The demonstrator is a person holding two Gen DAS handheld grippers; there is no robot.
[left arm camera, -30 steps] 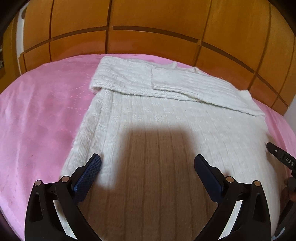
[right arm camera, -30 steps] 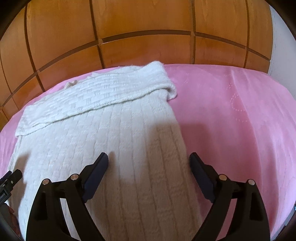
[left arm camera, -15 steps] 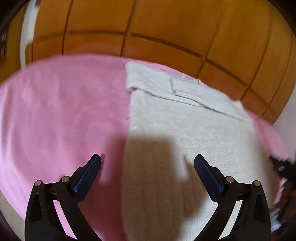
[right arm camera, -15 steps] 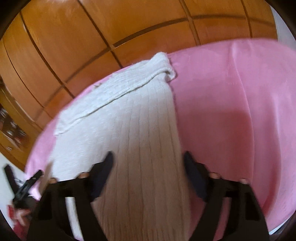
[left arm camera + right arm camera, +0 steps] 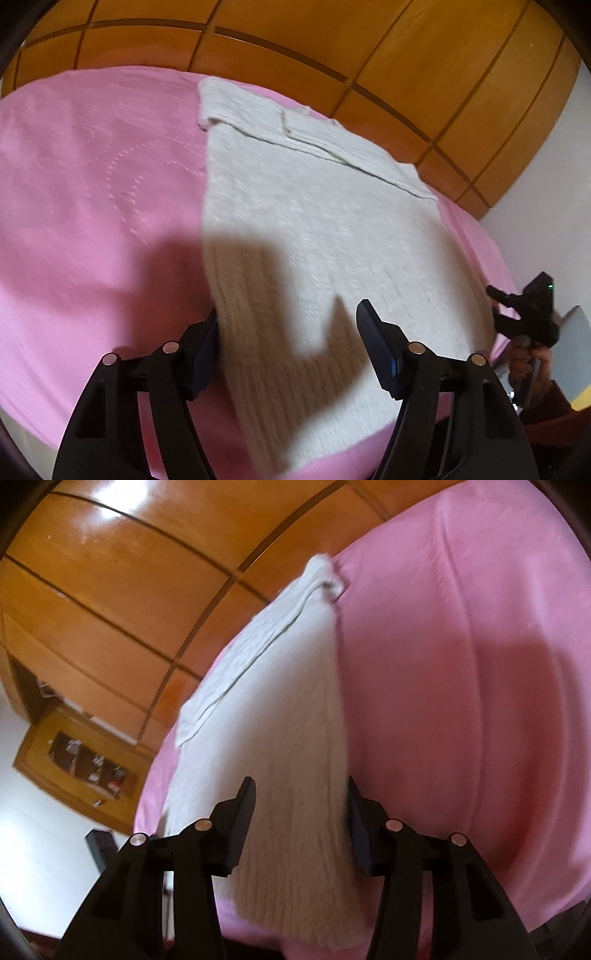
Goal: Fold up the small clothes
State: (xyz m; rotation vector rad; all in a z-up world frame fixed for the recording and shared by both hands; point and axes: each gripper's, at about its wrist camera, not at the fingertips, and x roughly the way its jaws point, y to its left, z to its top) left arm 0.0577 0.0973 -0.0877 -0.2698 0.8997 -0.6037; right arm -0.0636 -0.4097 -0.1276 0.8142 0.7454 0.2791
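Through the left wrist camera, the left hand-held black two-finger gripper (image 5: 288,345) is reaching in from six o'clock with its jaws spread wide; its left finger is sitting right at the near left edge of the white ribbed knitted sweater (image 5: 314,229), its right finger is hovering over the knit, and nothing is being gripped. The sweater is lying flat on the pink quilted bedspread (image 5: 92,192), running from six o'clock up toward twelve, its folded-over sleeves lying across the far end. Behind it, glossy orange wooden wardrobe panels (image 5: 332,40) are filling the twelve o'clock band. At three o'clock, the right black gripper (image 5: 528,306) is showing small at the sweater's far edge. Through the right wrist camera, the right gripper (image 5: 301,825) is straddling the near right edge of the sweater (image 5: 280,720), jaws parted with the cloth between them and not yet pinched. The bedspread (image 5: 461,664) is spreading toward two o'clock, and the wardrobe panels (image 5: 129,572) are curving across ten o'clock.
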